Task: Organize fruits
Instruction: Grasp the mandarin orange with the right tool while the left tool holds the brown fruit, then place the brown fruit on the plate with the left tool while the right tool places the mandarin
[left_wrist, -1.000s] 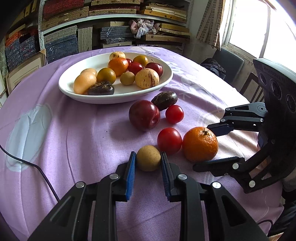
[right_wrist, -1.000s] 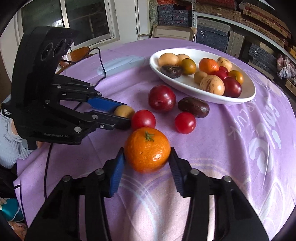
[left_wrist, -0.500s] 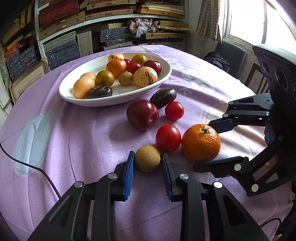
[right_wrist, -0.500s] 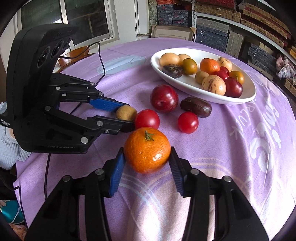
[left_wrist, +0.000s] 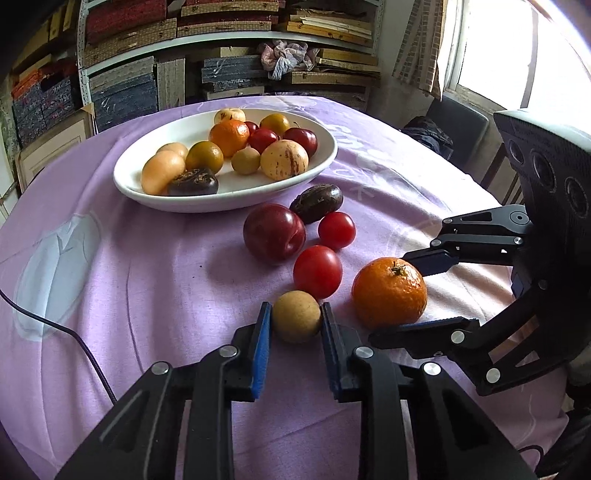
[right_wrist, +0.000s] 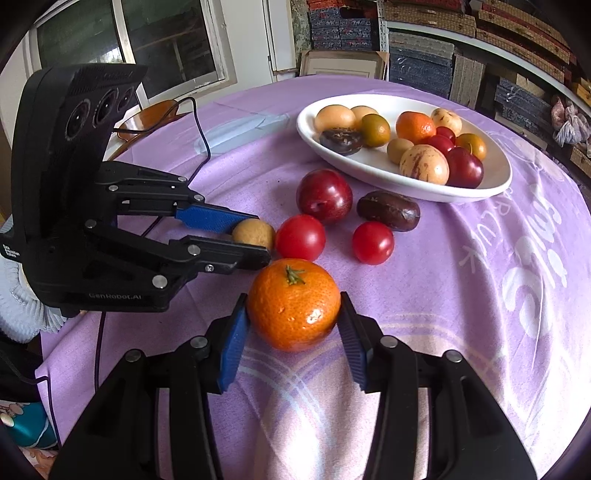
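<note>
A small tan round fruit (left_wrist: 296, 322) rests on the purple cloth. My left gripper (left_wrist: 295, 309) is closing tight on it, with a blue pad against each side. To its right sits an orange tangerine (left_wrist: 389, 291), gripped between the fingers of my right gripper (left_wrist: 388, 295). In the right wrist view the tangerine (right_wrist: 293, 304) fills my right gripper (right_wrist: 293, 299). There my left gripper (right_wrist: 260, 236) reaches in from the left around the tan fruit (right_wrist: 255, 234). A white oval plate (left_wrist: 221, 205) with several fruits stands behind.
Loose on the cloth between the grippers and the plate lie a dark red plum (left_wrist: 274, 232), two red tomatoes (left_wrist: 317, 271) (left_wrist: 337, 230) and a dark brown passion fruit (left_wrist: 316, 203). A black cable (left_wrist: 74, 332) trails at the left. Shelves stand behind the table.
</note>
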